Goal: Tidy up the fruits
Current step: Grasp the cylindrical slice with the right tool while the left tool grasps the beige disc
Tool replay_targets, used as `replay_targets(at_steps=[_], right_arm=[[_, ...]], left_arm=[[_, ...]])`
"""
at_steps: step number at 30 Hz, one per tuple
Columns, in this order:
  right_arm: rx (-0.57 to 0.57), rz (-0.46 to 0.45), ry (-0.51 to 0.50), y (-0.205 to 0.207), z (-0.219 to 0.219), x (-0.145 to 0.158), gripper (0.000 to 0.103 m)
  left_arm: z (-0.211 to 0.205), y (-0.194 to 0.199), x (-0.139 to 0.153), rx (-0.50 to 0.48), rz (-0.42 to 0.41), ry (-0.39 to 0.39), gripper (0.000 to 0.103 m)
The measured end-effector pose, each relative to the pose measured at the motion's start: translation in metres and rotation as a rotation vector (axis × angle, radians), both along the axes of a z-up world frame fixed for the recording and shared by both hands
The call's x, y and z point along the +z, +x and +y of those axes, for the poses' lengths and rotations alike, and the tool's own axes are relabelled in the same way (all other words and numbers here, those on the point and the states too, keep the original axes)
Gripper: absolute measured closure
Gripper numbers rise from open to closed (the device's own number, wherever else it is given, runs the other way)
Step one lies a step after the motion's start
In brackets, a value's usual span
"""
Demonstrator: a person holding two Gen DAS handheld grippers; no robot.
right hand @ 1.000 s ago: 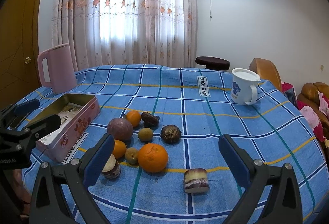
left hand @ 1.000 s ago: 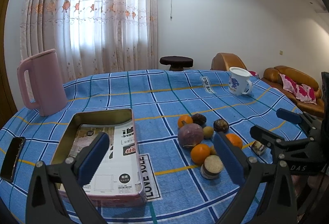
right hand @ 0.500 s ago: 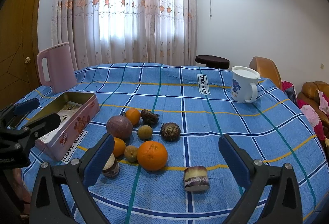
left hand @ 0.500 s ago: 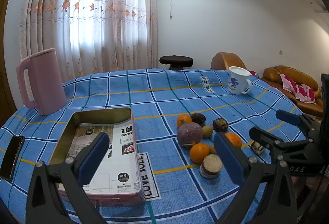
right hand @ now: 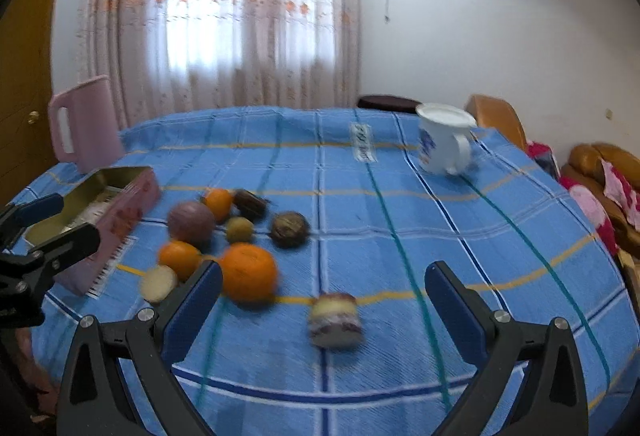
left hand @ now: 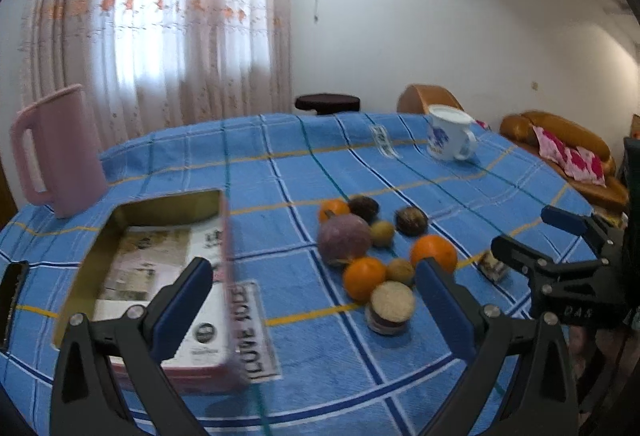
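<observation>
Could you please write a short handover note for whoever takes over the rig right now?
Left gripper: open, empty, hovering between the tin and the fruit.
Right gripper: open, empty, above the cut purple-skinned piece.
Open pink rectangular tin: left side of the blue checked tablecloth, holding only printed paper.
Fruit: clustered right of the tin, including a large orange, a round purple fruit and a dark brown fruit.
Done: no fruit in the tin yet.
Left: move every fruit, probably into the tin.
</observation>
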State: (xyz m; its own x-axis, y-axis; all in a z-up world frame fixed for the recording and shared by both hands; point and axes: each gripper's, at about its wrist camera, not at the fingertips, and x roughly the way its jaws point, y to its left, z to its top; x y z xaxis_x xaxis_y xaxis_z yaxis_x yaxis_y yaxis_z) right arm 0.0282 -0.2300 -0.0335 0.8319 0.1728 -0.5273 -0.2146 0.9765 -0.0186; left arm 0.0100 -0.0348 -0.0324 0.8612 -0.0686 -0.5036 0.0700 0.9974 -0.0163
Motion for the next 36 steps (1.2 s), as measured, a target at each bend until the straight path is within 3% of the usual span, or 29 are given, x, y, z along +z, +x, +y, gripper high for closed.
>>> replay_targets(at_steps=[8, 12, 14, 17, 21, 22, 26, 36], right_arm=[[-0.006, 0.051, -0.004, 0.007, -0.011, -0.014, 0.003], [0.012, 0.099, -0.022, 0.011, -0.008, -0.023, 0.025], [0.019, 0.12, -0.017, 0.013, -0.009, -0.028, 0.029], [0.027, 0.138, -0.014, 0.015, -0.008, -0.032, 0.041], [0.053, 0.182, -0.013, 0.019, -0.007, -0.038, 0.067], [0.059, 0.185, -0.004, 0.018, -0.007, -0.039, 0.067], [0.065, 0.173, 0.011, 0.015, -0.009, -0.037, 0.067], [0.105, 0.099, 0.031, 0.004, 0.001, -0.012, 0.067]], left_arm=[[-0.025, 0.016, -0.024, -0.07, 0.104, 0.01, 0.001], [-0.028, 0.019, -0.028, -0.093, 0.133, 0.004, 0.005], [-0.03, 0.019, -0.029, -0.109, 0.142, 0.011, 0.008], [-0.034, 0.026, -0.033, -0.136, 0.181, 0.024, 0.019], [-0.036, 0.034, -0.038, -0.155, 0.221, 0.016, 0.045], [-0.036, 0.034, -0.039, -0.165, 0.227, 0.007, 0.059], [-0.034, 0.031, -0.039, -0.192, 0.217, -0.008, 0.066], [-0.021, 0.018, -0.026, -0.198, 0.154, -0.037, 0.068]])
